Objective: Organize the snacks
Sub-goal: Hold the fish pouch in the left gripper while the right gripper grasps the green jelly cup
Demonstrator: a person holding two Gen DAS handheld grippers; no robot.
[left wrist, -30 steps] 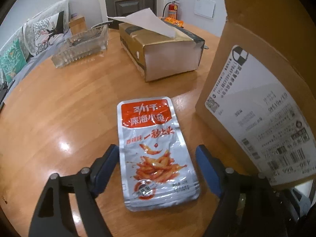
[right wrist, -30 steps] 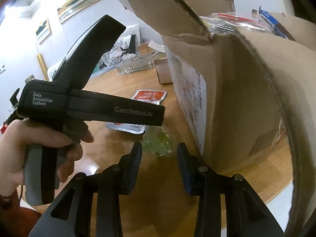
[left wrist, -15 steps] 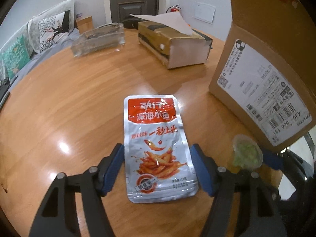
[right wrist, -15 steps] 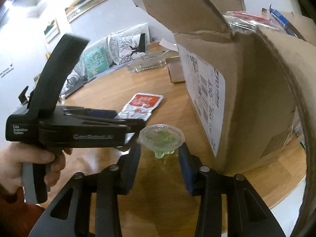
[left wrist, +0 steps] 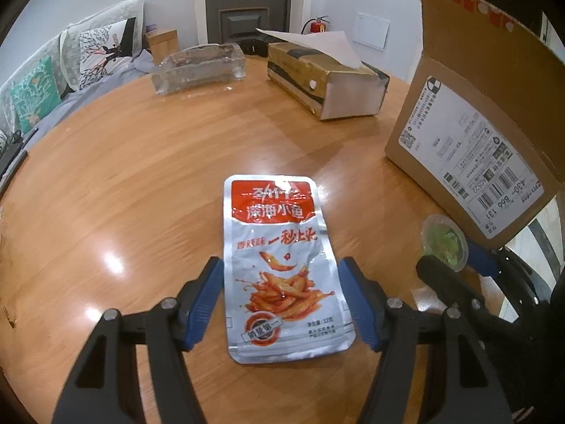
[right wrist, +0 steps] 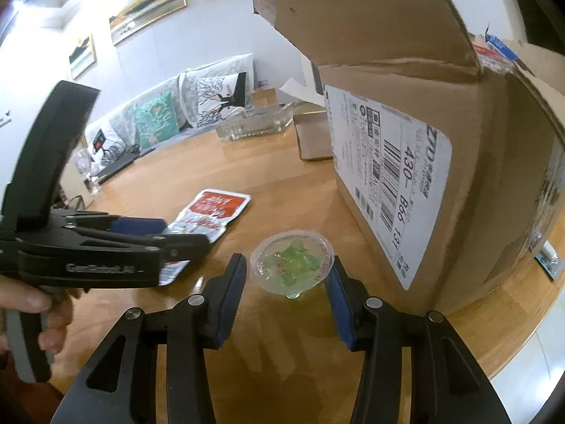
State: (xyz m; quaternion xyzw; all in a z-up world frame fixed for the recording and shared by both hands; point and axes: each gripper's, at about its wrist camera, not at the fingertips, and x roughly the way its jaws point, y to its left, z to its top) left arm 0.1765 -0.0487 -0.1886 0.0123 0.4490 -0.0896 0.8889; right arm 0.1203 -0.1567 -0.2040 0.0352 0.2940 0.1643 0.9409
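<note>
- The left wrist view looks down on the snack packet [left wrist: 275, 219], silver with a red top. It lies flat on the round wooden worktop [left wrist: 123, 176], toward the near edge.
- The left gripper [left wrist: 281, 265] straddles the lower half of the packet. Its fingers are released, one just beside each long edge, and neither is pressing.
- Only this view shows the far edge of the worktop: a glass tray [left wrist: 197, 67] and a tissue box [left wrist: 325, 77] with a sheet sticking out. Behind them are a door [left wrist: 247, 0] and a fire extinguisher [left wrist: 316, 26].
- The right wrist view shows the jelly cup [right wrist: 291, 265] from close by: clear, with green pieces under a printed lid. It stands near the right edge of the worktop, just beside the cardboard box [right wrist: 406, 106].
- The right gripper [right wrist: 286, 259] has the cup between its fingers, which are released. The left finger is clearly apart from the rim. Whether the right one touches the rim I cannot tell.
- Only this view shows the hand [right wrist: 31, 304] on the left gripper's handle, and also the paintings [right wrist: 148, 10] on the wall.
- Hidden or unclear: the left gripper covers much of the packet in the right view. The box flap blocks the inside of the box; only some wrappers [right wrist: 494, 42] show over its rim, too small to read. In the left view the cup is partly behind the right gripper's finger.
</note>
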